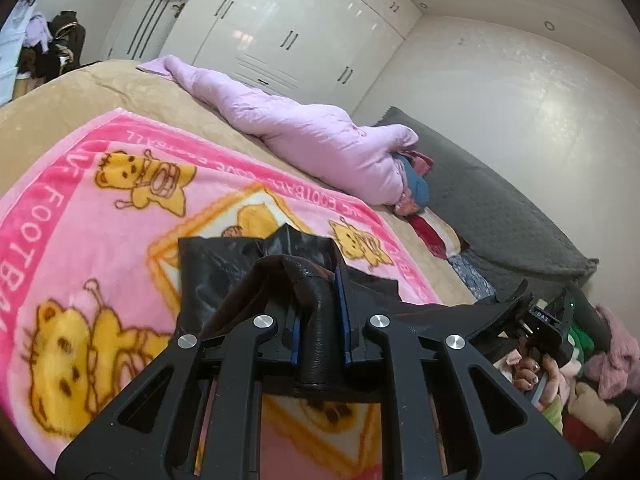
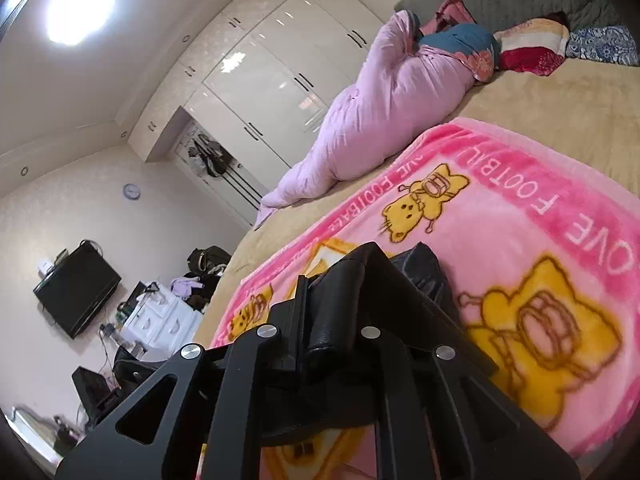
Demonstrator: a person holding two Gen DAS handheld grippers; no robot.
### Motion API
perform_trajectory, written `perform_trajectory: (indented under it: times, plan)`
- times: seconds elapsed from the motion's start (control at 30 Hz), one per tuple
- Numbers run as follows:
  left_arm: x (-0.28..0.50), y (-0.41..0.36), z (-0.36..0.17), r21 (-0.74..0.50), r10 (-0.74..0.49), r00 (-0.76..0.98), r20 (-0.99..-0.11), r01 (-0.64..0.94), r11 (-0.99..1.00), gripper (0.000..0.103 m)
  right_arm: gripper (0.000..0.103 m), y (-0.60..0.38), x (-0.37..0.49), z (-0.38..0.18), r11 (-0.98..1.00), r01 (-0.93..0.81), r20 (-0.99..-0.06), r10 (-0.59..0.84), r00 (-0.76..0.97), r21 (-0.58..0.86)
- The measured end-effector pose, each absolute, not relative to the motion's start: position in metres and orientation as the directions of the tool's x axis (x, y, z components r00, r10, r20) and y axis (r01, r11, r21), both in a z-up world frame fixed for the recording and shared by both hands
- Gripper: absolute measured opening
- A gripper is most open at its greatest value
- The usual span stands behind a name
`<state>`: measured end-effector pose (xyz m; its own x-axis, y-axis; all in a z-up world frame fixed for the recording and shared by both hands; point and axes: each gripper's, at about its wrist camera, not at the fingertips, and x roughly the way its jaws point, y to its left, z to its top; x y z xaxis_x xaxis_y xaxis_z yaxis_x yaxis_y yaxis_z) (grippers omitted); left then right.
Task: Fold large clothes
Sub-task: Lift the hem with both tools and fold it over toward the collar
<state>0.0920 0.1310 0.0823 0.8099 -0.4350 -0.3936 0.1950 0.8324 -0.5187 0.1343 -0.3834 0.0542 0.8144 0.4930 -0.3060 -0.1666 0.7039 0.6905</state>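
Note:
A black leather-like garment [image 1: 224, 264] hangs over the pink cartoon blanket [image 1: 100, 216] on the bed. My left gripper [image 1: 318, 304] is shut on a bunched roll of its black material, which runs back between the blue pads. In the left wrist view the right gripper [image 1: 548, 320] shows at the right edge, a hand around its handle. In the right wrist view my right gripper [image 2: 320, 304] is shut on a fold of the same black garment [image 2: 420, 268], lifted above the pink blanket [image 2: 520, 240]. Most of the garment is hidden behind the gripper bodies.
A rolled lilac duvet [image 1: 304, 132] lies along the far side of the tan bed sheet [image 1: 100, 84], with grey pillows [image 1: 500, 208] and patterned cushions [image 2: 532, 44] at the head. White wardrobes [image 1: 288, 32] stand behind. Clothes are piled beside the bed [image 1: 600, 376]; a television [image 2: 76, 292] hangs on the wall.

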Motion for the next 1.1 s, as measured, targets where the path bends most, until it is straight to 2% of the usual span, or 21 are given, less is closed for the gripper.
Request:
perform_trajectory:
  times: [0.2,0.37,0.87,1.1]
  plan:
    - [0.122,0.139,0.09,-0.544,-0.4,0.835,-0.379,0.149,0.826,0.008,0.01,-0.381,0.168,0.066,0.71,-0.133,-0.318,0.466,0.826,0.692]
    - [0.147,0.139,0.089,-0.544,-0.382,0.834,-0.398,0.121,0.83,0.008,0.01,-0.376,0.197,0.066,0.74,-0.097,-0.369,0.438,0.82,0.665]
    - [0.205,0.142,0.054,-0.527,-0.338,0.816,-0.469,0.048,0.848,0.01,0.01,-0.373,0.261,0.021,0.724,-0.007,-0.443,0.43,0.787,0.69]
    - [0.226,0.142,0.023,-0.523,-0.326,0.799,-0.505,0.016,0.852,0.01,0.012,-0.367,0.277,-0.009,0.768,-0.017,-0.487,0.423,0.764,0.641]
